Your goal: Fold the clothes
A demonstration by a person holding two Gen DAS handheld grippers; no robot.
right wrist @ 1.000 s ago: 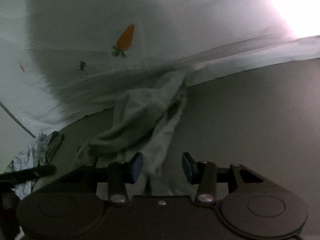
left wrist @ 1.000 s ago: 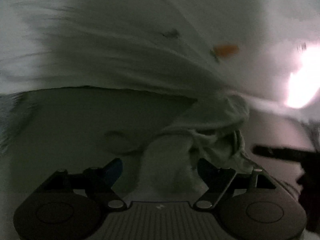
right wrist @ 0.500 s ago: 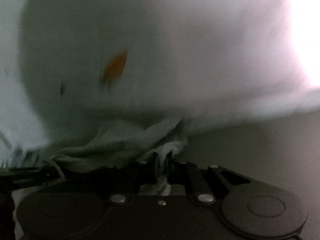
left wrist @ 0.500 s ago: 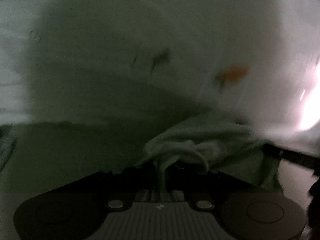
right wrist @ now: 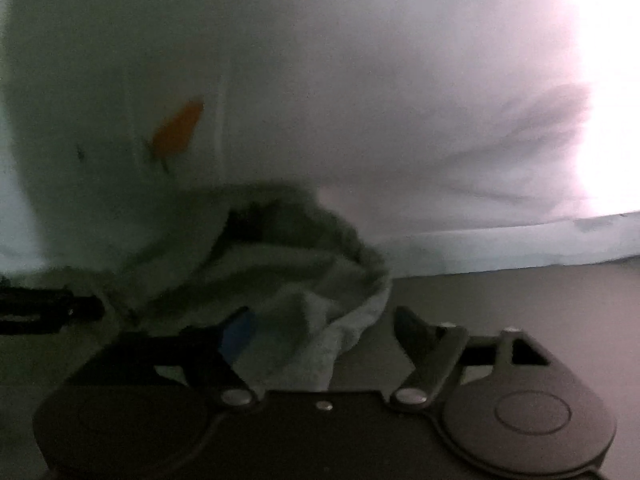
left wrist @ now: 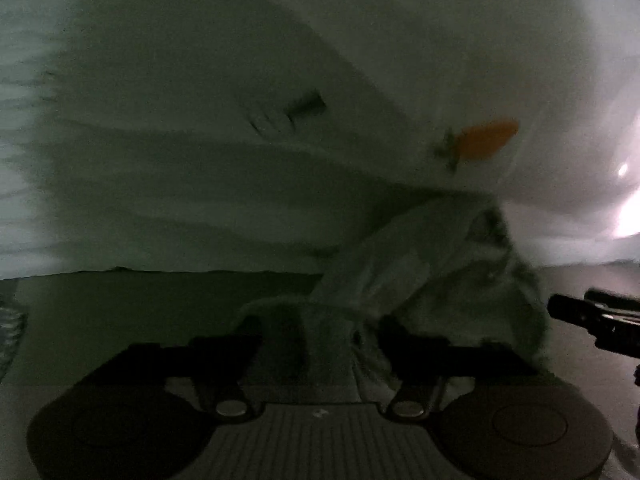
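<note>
Your left gripper point(left wrist: 320, 344) stands spread, the grey garment point(left wrist: 432, 264) bunched between its fingers, nothing pinching it. Your right gripper point(right wrist: 320, 332) is spread too, a fold of the garment draped against its left finger. The garment lies crumpled on the table point(right wrist: 520, 292), against the white sheet's point(right wrist: 360, 80) edge, probably freed for regripping. No containers here.
</note>
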